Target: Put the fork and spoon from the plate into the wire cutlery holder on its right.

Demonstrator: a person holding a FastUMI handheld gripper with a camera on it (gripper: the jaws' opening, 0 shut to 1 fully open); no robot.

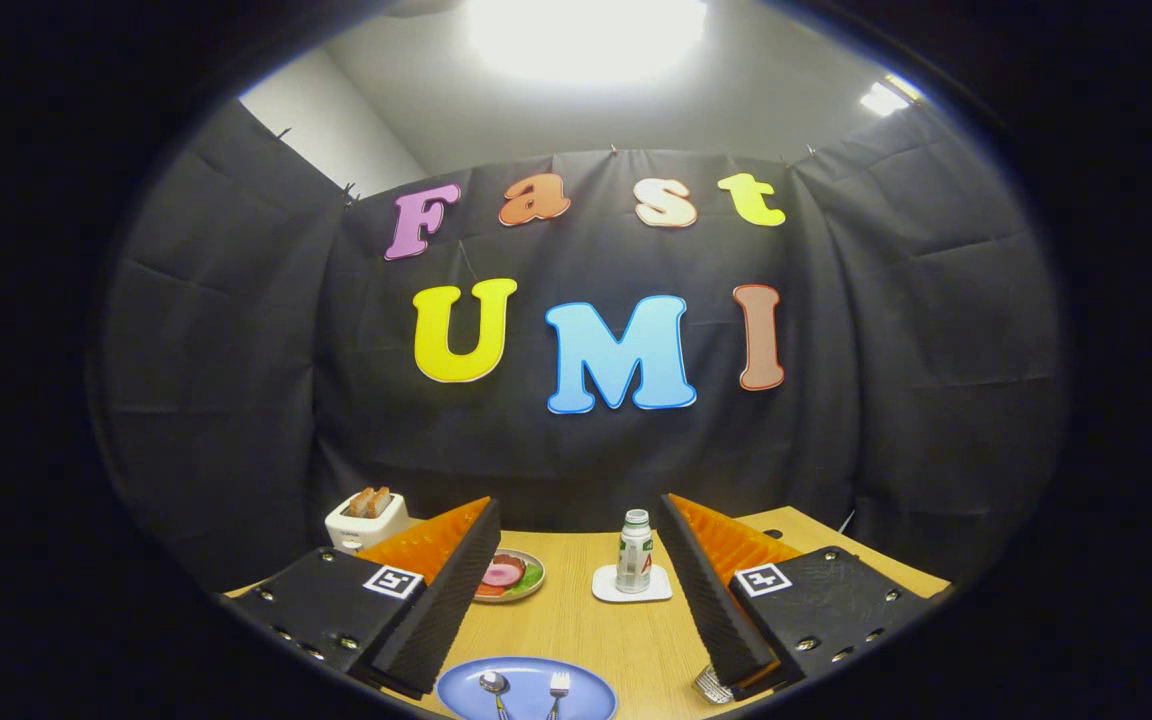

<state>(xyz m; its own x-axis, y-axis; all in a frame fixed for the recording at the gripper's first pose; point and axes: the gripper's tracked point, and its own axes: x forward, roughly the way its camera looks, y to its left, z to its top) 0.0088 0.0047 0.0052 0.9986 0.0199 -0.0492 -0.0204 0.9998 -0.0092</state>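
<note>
Two fingers of the gripper (581, 590) are standing wide apart at the bottom of the frame, holding nothing, with a light wooden worktop (586, 630) lying between and beyond them. At the lower left of the frame, behind the left finger, a white toaster (366, 520) is carrying two slices of toast. Just right of that finger, a small plate of food (511, 577) is resting on the wood. At the bottom centre, between the fingers and nearest the camera, a blue plate (526, 690) is holding the spoon (493, 687) on its left and the fork (558, 688) beside it on the right. Farther back, a small bottle (635, 550) is standing upright on a white coaster (632, 585). At the lower right, a corner of the wire cutlery holder (712, 684) is peeking out beneath the right finger. Black cloth is hanging around the booth, white walls and ceiling are rising above it, and a bright ceiling lamp (586, 30) is glaring at the top centre.
</note>
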